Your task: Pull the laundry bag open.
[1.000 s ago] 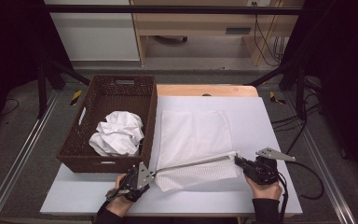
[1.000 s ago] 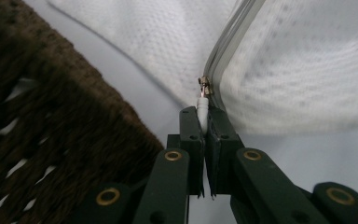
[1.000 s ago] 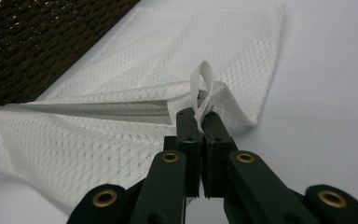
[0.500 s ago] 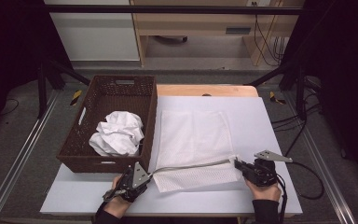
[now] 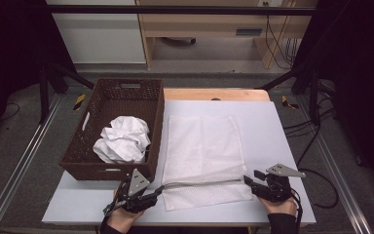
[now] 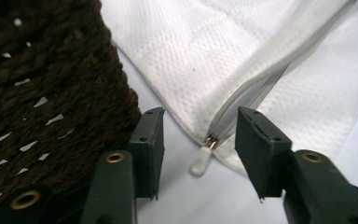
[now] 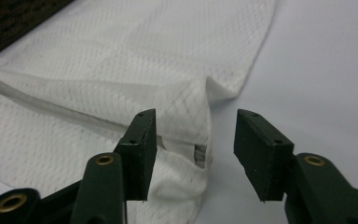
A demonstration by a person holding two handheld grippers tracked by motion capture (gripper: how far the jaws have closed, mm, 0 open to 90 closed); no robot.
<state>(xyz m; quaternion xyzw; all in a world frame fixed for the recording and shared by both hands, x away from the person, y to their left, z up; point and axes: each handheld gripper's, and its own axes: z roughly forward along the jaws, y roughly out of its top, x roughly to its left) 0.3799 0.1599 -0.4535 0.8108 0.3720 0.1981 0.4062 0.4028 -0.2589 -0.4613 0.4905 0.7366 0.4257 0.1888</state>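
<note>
1. High view: a white mesh bag [image 5: 202,156] lay flat on the white table [image 5: 272,126], just right of a brown wicker basket [image 5: 114,131] that held crumpled white cloth [image 5: 123,140]. The left gripper [image 5: 157,195] sat at the bag's near left corner and the right gripper [image 5: 247,180] at its near right corner (each in one of the person's hands). A raised zipper seam ran between them.

2. Left gripper view: the jaws had just been opening and stood apart, pressing on nothing. The white zipper pull [image 6: 200,161] lay on the table in the gap between them, at the bag's [image 6: 223,56] corner. The basket's [image 6: 42,88] woven wall was touching or just beside the left jaw.

3. Right gripper view: these jaws had also just been opening and stood wide. The bag's [image 7: 121,84] rumpled corner, with the zipper's end [image 7: 199,153], lay loose between them.
</note>
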